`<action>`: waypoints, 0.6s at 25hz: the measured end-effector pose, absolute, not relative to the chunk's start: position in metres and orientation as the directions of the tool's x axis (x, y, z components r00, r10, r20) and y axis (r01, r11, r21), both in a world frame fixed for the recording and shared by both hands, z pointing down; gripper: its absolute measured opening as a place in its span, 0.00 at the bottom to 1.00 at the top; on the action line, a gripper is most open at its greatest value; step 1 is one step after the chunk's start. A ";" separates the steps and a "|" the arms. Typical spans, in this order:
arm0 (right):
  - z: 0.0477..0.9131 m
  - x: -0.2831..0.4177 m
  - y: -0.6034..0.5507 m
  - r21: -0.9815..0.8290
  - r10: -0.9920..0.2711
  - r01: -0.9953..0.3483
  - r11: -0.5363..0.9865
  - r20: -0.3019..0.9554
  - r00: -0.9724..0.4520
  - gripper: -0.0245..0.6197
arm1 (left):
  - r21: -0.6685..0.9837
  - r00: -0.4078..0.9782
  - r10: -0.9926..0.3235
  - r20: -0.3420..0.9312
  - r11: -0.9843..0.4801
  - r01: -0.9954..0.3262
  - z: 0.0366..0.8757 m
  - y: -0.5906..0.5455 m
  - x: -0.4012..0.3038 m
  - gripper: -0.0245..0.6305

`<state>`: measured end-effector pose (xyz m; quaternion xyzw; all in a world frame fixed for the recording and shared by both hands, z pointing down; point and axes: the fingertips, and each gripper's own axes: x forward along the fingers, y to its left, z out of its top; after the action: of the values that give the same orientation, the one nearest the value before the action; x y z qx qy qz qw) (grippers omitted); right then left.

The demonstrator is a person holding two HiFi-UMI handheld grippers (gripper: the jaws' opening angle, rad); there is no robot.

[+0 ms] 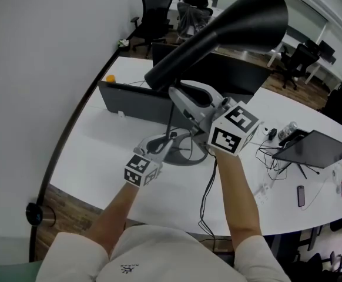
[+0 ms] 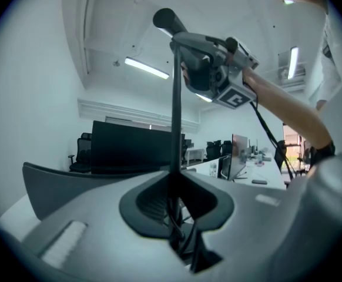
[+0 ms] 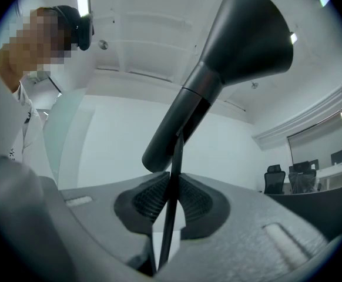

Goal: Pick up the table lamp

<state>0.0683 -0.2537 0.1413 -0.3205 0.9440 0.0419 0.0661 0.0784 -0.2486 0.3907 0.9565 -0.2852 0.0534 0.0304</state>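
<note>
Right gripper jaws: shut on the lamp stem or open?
Shut on it. In the right gripper view both pads of the right gripper press the thin black lamp stem from either side, below the shade.

The table lamp is black, with a long cone-shaped shade that narrows to a tube, set aslant atop a thin, near-upright stem, its wide mouth turned up and away toward the table's far right corner. The stem is clamped between the pads of the right gripper just under the shade and of the left gripper lower down. The round base sits over the table's near middle, and the black cord trails from there over the near edge.
</note>
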 end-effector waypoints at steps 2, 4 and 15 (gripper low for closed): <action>0.138 0.068 -0.254 0.042 -0.594 -0.606 0.794 -0.152 -0.790 0.11 | 0.028 0.833 -0.541 0.116 -0.836 -0.547 0.387 -0.249 0.079 0.11; 0.135 0.068 -0.250 0.046 -0.591 -0.603 0.796 -0.151 -0.792 0.11 | 0.028 0.834 -0.540 0.115 -0.837 -0.546 0.385 -0.247 0.079 0.11; 0.139 0.069 -0.237 0.038 -0.588 -0.599 0.800 -0.149 -0.795 0.11 | 0.023 0.833 -0.539 0.125 -0.838 -0.546 0.389 -0.233 0.078 0.11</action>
<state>0.0693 -0.2367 0.1387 -0.3134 0.9465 0.0415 0.0650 0.0778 -0.2333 0.3885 0.9569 -0.2835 0.0566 0.0288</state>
